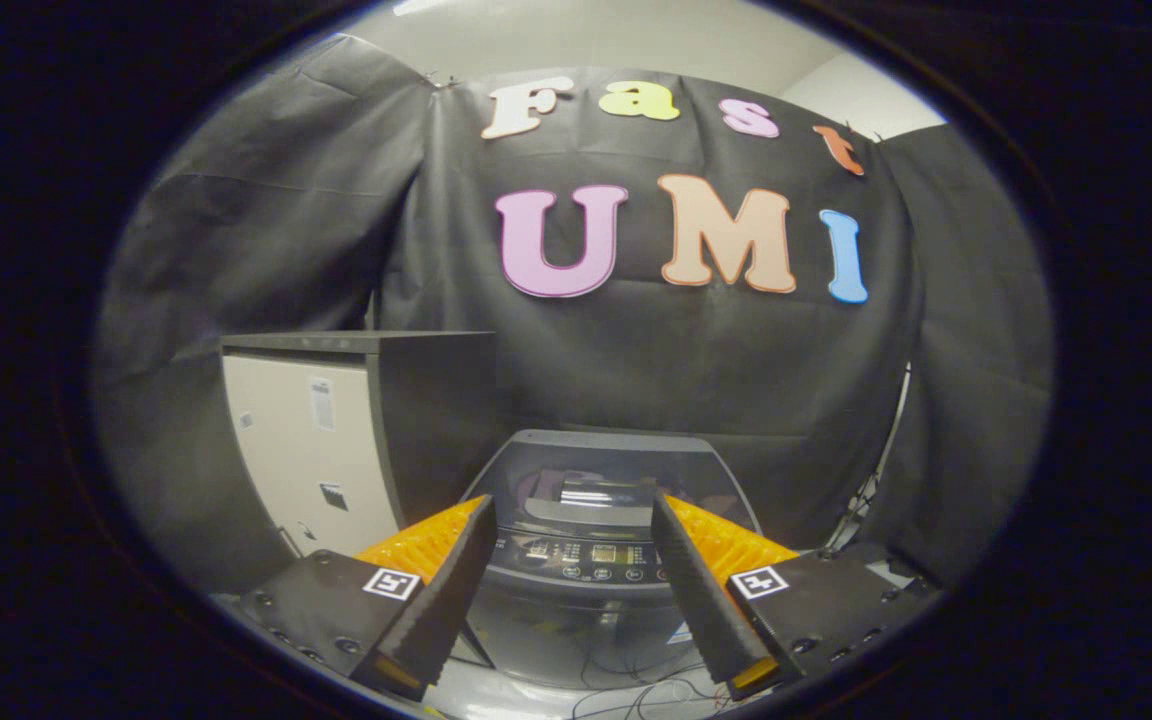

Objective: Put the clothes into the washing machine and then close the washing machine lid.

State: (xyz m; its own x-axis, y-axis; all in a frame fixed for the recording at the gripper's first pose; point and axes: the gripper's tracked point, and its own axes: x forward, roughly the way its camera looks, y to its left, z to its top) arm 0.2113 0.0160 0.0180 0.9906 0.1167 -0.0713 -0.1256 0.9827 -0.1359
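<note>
A grey top-loading washing machine [596, 570] stands ahead of me, seen between and beyond my fingers. Its glass lid [601, 480] lies flat and closed, with a control panel [591, 555] along the front edge. My gripper [571, 515] hangs in the air in front of the machine, open, with nothing between its fingers. The fingertips frame the lid from the near side and are clear of it.
A tall white and dark cabinet [326, 450] stands to the left of the washing machine. Black cloth walls close in behind and on both sides. Cables [636, 690] lie on the floor below the machine's front.
</note>
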